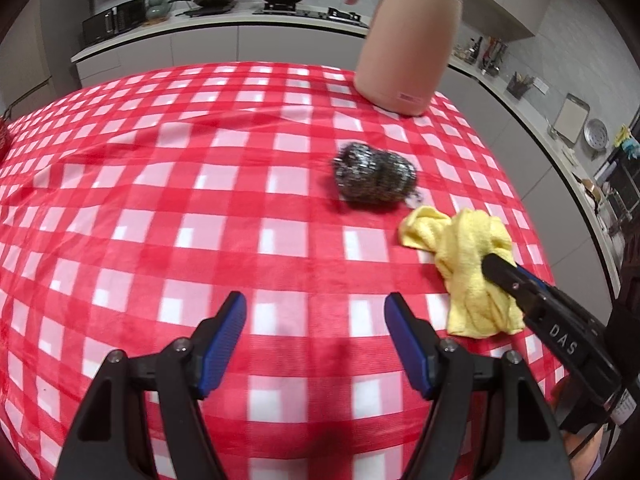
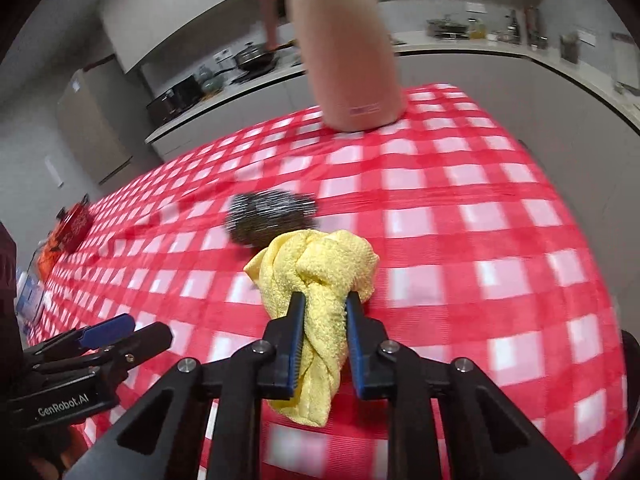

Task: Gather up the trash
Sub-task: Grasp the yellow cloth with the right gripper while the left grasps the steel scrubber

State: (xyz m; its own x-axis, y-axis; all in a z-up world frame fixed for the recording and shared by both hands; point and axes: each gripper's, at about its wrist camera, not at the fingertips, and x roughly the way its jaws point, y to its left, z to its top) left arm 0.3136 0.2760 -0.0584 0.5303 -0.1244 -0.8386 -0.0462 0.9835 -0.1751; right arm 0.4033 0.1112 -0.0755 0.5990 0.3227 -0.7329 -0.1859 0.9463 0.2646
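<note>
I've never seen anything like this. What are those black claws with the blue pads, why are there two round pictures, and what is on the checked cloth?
There is no robot here. A person holds a two-finger gripper in each hand, and each carries a wide-angle camera looking along its fingers, hence two round pictures.

The left camera shows the left gripper open and holding nothing. The right camera shows the right gripper closed on a crumpled yellow cloth.

On the red checked tablecloth just beyond the cloth lies a steel wool scourer, and a pink jug stands at the far edge. A kitchen counter with pans runs behind.
</note>
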